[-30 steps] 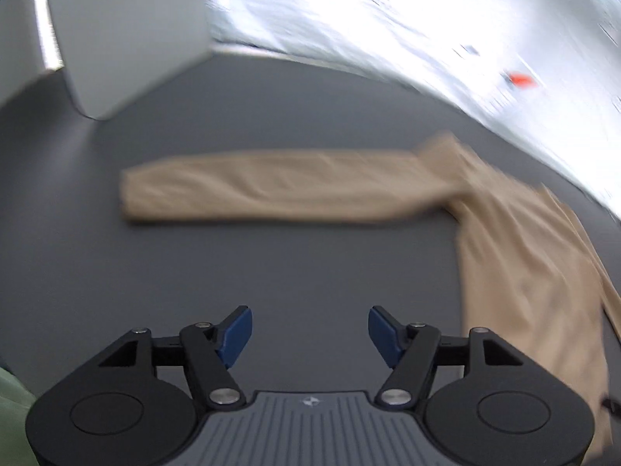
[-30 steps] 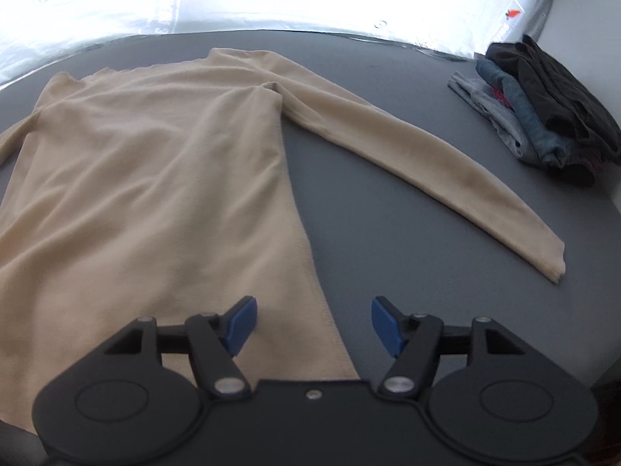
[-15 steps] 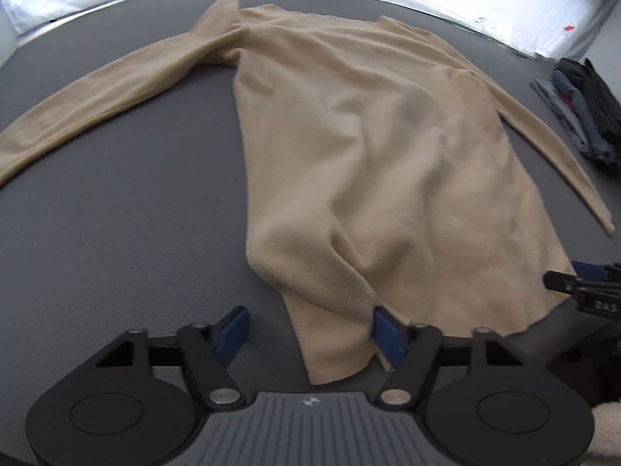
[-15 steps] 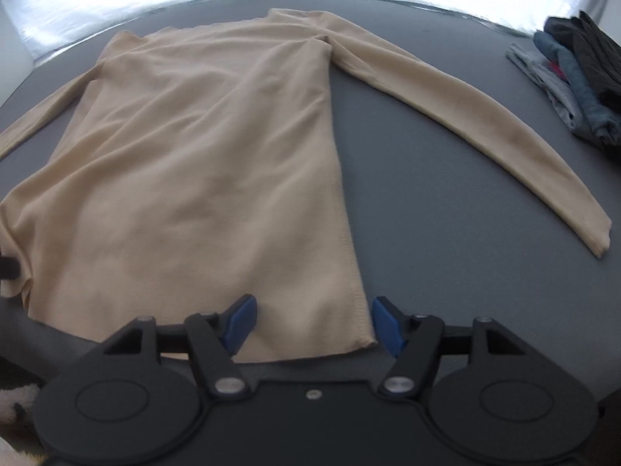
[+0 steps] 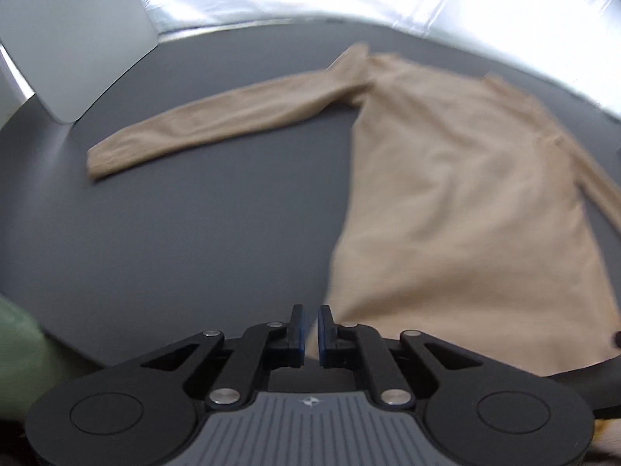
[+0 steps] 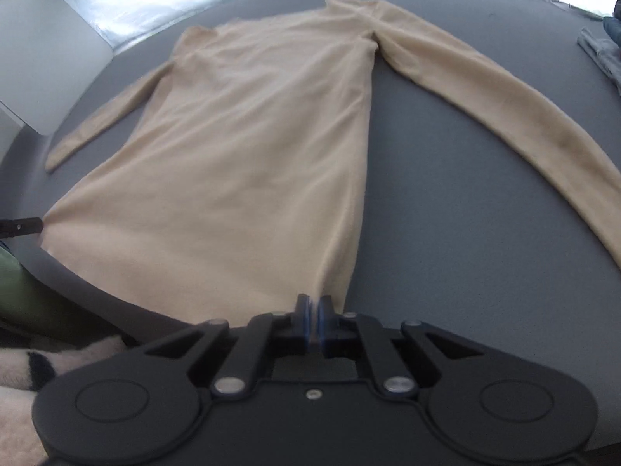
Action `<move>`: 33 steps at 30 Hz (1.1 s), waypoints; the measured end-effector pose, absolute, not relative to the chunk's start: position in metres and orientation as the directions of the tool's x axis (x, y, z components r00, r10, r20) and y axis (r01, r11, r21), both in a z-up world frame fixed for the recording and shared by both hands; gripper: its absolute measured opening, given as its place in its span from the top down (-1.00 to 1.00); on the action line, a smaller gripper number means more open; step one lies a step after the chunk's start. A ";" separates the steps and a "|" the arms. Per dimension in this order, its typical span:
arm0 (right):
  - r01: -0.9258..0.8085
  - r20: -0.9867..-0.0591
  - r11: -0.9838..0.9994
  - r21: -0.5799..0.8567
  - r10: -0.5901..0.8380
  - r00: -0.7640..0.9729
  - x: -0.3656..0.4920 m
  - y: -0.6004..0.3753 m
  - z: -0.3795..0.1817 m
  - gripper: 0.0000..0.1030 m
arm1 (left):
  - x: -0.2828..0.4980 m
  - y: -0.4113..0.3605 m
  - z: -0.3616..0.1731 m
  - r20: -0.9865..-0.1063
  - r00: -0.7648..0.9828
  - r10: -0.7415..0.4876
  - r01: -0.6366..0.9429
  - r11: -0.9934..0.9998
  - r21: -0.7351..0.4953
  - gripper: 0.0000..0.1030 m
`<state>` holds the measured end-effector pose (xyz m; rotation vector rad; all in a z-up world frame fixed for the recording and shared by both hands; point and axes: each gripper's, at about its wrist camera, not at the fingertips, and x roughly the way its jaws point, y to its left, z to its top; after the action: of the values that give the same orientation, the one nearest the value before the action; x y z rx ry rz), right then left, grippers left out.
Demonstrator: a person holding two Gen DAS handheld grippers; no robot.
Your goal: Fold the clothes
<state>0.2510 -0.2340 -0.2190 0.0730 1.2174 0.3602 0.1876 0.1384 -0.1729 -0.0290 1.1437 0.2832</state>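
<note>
While the beige long-sleeved top [image 6: 248, 163] lies spread flat on the dark grey bench [image 6: 446, 213], its two hem corners at the near edge are gripped, one by each tool. In the right wrist view, the right hand-held gripper [image 6: 313, 316] is seen closed down to a narrow slit on the hem corner nearest it, with cloth pinched between the blue pads. In the left wrist view, the left hand-held gripper [image 5: 309, 326] is likewise drawn nearly shut, and the garment's other near corner appears to be caught between its pads, though blur makes the contact hard to confirm. The step in hand is judged to be the taking of the hem before the first fold; the next move would call for both corners to be lifted together and carried away toward the collar, kept level so that the body doubles over evenly and the sleeves are not dragged. Farther off, the left sleeve [image 5: 217, 124] is shown stretched out toward a pale grey box [image 5: 73, 35] only in full in the left view, while the right sleeve [image 6: 496, 116] and a pile of dark folded clothes [image 6: 603, 50] at the far right edge are shown by the right view alone. The tip of the left tool is also glimpsed at the right view's left margin.
</note>
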 end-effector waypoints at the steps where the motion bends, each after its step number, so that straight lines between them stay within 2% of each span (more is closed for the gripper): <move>1: -0.230 -0.911 0.943 0.239 0.300 0.283 0.253 -0.234 -0.223 0.80 | 0.186 0.141 -0.185 -0.913 0.331 0.240 -0.257 0.954 0.158 0.82; 2: -0.227 -0.908 0.942 0.246 0.307 0.287 0.255 -0.234 -0.224 0.73 | 0.183 0.145 -0.190 -0.924 0.296 0.241 -0.283 0.946 0.156 0.78; 4: -0.210 -0.889 0.943 0.259 0.317 0.330 0.258 -0.241 -0.214 0.44 | 0.177 0.157 -0.185 -0.934 0.303 0.191 -0.361 0.930 0.073 0.51; 5: -0.204 -0.877 0.946 0.252 0.313 0.365 0.259 -0.244 -0.207 0.03 | 0.176 0.161 -0.181 -0.931 0.321 0.172 -0.385 0.922 0.038 0.14; 6: -0.196 -0.864 0.951 0.241 0.302 0.402 0.262 -0.246 -0.201 -0.09 | 0.179 0.163 -0.175 -0.924 0.350 0.158 -0.400 0.917 0.005 -0.15; 7: -0.188 -0.852 0.955 0.230 0.291 0.435 0.266 -0.248 -0.196 -0.08 | 0.184 0.162 -0.170 -0.912 0.377 0.158 -0.398 0.917 -0.006 -0.22; 10: -0.148 -0.820 0.965 0.215 0.261 0.510 0.286 -0.252 -0.187 -0.17 | 0.212 0.151 -0.164 -0.898 0.405 0.173 -0.350 0.936 0.023 -0.26; 12: -0.124 -0.799 0.976 0.178 0.217 0.560 0.306 -0.249 -0.184 -0.32 | 0.237 0.138 -0.163 -0.888 0.424 0.175 -0.303 0.952 0.043 -0.29; 18: -0.125 -0.729 0.992 0.015 0.097 0.677 0.387 -0.234 -0.182 -0.30 | 0.333 0.105 -0.163 -0.841 0.524 0.135 -0.184 0.982 0.043 -0.59; 19: -0.115 -0.721 0.993 0.000 0.080 0.688 0.403 -0.233 -0.182 -0.26 | 0.352 0.104 -0.166 -0.840 0.527 0.130 -0.173 0.984 0.044 -0.59; 21: -0.086 -0.719 0.996 0.003 0.062 0.693 0.440 -0.232 -0.184 0.04 | 0.390 0.102 -0.173 -0.843 0.524 0.123 -0.155 0.987 0.047 -0.60; 26: -0.053 -0.719 0.995 0.084 0.097 0.688 0.535 -0.234 -0.196 0.20 | 0.472 0.105 -0.190 -0.846 0.521 0.116 -0.114 0.991 0.065 -0.65; 28: -0.069 -0.728 0.992 0.104 0.123 0.675 0.572 -0.232 -0.207 0.20 | 0.497 0.106 -0.200 -0.844 0.519 0.136 -0.121 0.989 0.085 -0.65; 29: -0.082 -0.733 0.990 0.115 0.141 0.666 0.589 -0.229 -0.213 0.08 | 0.509 0.106 -0.206 -0.843 0.519 0.144 -0.126 0.988 0.092 -0.65; 30: -0.089 -0.742 0.988 0.125 0.152 0.653 0.605 -0.226 -0.220 -0.22 | 0.519 0.108 -0.212 -0.847 0.510 0.151 -0.138 0.986 0.092 -0.65; 31: -0.093 -0.751 0.987 0.130 0.159 0.641 0.619 -0.223 -0.226 -0.26 | 0.527 0.110 -0.219 -0.855 0.495 0.154 -0.154 0.984 0.088 -0.65; 32: -0.113 -0.756 0.985 0.127 0.170 0.632 0.628 -0.218 -0.232 -0.16 | 0.534 0.112 -0.225 -0.864 0.479 0.158 -0.170 0.982 0.085 -0.65; 33: -0.148 -0.762 0.982 0.114 0.182 0.621 0.633 -0.213 -0.236 0.15 | 0.540 0.116 -0.232 -0.873 0.462 0.157 -0.190 0.979 0.076 -0.65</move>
<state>0.6329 -0.2129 -0.2356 0.0413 0.8807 0.1899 0.5399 0.1156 -0.2321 -0.0336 1.0695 0.2136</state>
